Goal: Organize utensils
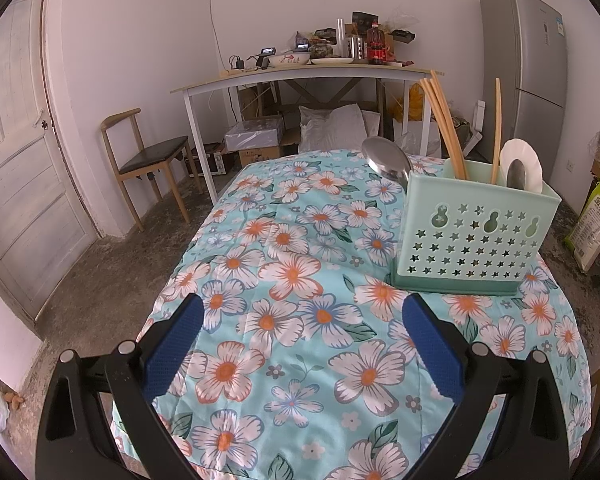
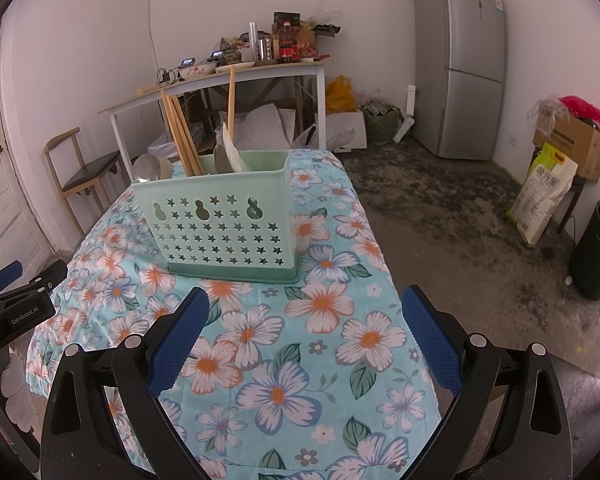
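A mint-green utensil caddy (image 1: 472, 240) (image 2: 224, 232) with star cut-outs stands on the flowered tablecloth (image 1: 292, 320) (image 2: 300, 340). Wooden chopsticks (image 1: 444, 124) (image 2: 178, 132), metal spoons (image 1: 386, 160) (image 2: 152, 166) and a white ladle (image 1: 522, 164) (image 2: 232, 148) stick up out of it. My left gripper (image 1: 302, 332) hovers open above the cloth, with the caddy ahead to its right. Open too, my right gripper (image 2: 304, 328) hangs over the cloth just in front of the caddy. Neither holds anything. The left gripper (image 2: 18, 276) also shows at the left edge of the right wrist view.
The table's edges drop off close on both sides. Beyond it stand a wooden chair (image 1: 148, 160) (image 2: 84, 168), a cluttered white desk (image 1: 300, 76) (image 2: 220, 76), a grey fridge (image 1: 528, 60) (image 2: 464, 60), a rice sack (image 2: 540, 196) and a black bin (image 2: 596, 248).
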Demonstrator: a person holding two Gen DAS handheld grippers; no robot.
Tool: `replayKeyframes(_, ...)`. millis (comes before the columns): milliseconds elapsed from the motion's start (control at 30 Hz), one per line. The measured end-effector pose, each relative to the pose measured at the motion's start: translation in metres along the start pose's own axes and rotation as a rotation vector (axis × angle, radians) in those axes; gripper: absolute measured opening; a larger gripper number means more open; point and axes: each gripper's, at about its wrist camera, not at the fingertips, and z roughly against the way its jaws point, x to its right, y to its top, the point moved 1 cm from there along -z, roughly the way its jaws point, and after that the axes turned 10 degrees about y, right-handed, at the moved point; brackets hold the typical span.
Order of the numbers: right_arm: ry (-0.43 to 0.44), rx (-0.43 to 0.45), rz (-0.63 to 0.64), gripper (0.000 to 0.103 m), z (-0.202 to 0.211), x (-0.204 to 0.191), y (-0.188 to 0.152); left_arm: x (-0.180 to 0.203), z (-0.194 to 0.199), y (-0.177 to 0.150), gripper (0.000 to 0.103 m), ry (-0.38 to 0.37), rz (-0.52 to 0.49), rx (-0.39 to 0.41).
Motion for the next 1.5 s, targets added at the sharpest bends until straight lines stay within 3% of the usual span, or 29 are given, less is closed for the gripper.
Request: replayKeyframes(1500, 0.004, 0.000, 0.006, 0.093, -0.0027, -0.0017, 0.0004, -0.0008, -0.0005, -0.0001, 0.097, -0.001, -0.002, 0.002)
